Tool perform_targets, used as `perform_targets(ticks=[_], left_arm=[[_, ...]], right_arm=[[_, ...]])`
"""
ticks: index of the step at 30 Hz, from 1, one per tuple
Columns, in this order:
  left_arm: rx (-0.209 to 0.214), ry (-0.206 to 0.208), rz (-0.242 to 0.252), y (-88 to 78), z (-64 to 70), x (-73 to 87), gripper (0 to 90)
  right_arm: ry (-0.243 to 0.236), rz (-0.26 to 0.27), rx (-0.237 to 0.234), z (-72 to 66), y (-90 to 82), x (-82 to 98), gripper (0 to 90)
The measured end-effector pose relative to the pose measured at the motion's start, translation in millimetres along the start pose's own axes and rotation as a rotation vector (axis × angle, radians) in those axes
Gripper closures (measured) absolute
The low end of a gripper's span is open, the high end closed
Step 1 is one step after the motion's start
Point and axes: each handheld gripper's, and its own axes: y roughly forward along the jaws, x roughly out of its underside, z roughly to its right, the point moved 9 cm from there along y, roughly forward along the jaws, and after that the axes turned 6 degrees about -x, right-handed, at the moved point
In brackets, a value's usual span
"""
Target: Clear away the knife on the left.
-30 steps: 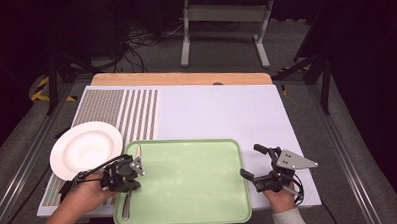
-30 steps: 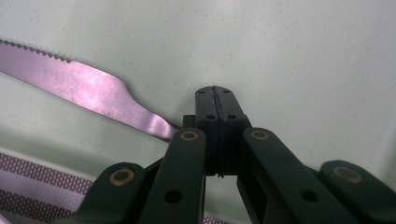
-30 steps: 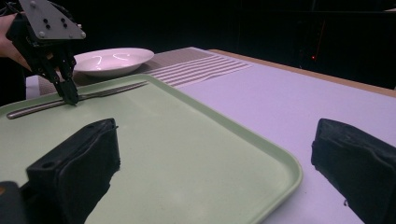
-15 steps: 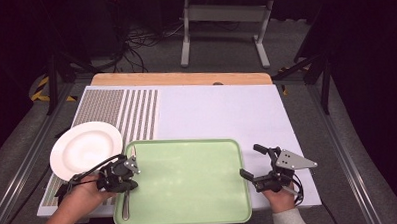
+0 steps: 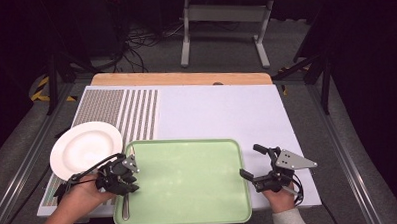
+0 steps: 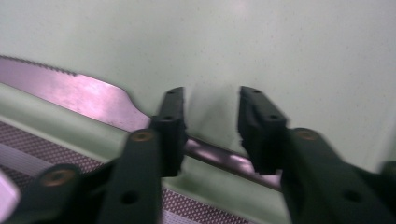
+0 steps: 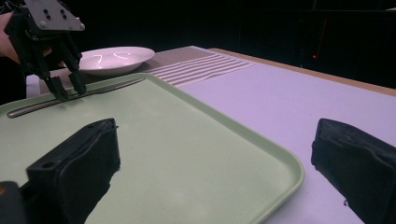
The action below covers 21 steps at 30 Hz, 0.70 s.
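Observation:
A table knife (image 6: 88, 98) lies along the left rim of a green tray (image 5: 187, 142), its handle (image 5: 125, 208) pointing toward me. My left gripper (image 5: 133, 178) hovers low over the handle; its jaws have just been opening and stand apart, with the knife (image 7: 107, 86) running beneath the fingertips (image 6: 170, 121). From the right gripper view the left gripper (image 7: 67, 88) points down at the knife. My right gripper (image 5: 251, 161) rests wide open at the tray's right edge (image 7: 261, 144), nothing between its jaws.
A white plate (image 5: 85, 148) sits left of the tray on a striped and dotted mat (image 5: 131, 109). A white sheet (image 5: 221, 111) covers the table beyond the tray, with a wooden edge (image 5: 180, 78) at the back. Dark floor and stands surround the table.
The left gripper's jaws have parted over the knife handle; the knife stays lying in the tray. Neither hand has shifted.

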Motion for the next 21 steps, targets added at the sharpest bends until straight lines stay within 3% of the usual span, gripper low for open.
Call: perform_targets(ticks=[5, 9, 12, 16, 21], left_arm=[[0.016, -0.007, 0.091, -10.8, -0.4, -6.2, 33.9], [0.014, -0.028, 0.189, -22.8, 0.1, -11.1, 19.7], [0.016, -0.024, 0.259, -31.7, 1.1, -13.2, 13.3], [-0.026, -0.03, 0.327, -39.5, -1.1, -12.4, 1.3], [-0.069, -0.069, 0.408, -44.2, -5.5, -6.7, 0.1]], right_arm=[[-0.001, 0.0, -0.002, -0.3, 0.5, 0.1, 1.6], [0.0, 0.0, -0.002, -0.3, 0.1, 0.1, 1.6], [0.001, 0.002, -0.002, -0.4, 0.0, -0.2, 1.6], [0.0, 0.003, -0.003, -0.7, 0.2, -0.2, 1.6], [0.002, 0.005, -0.004, -0.8, 0.5, -0.5, 1.6]])
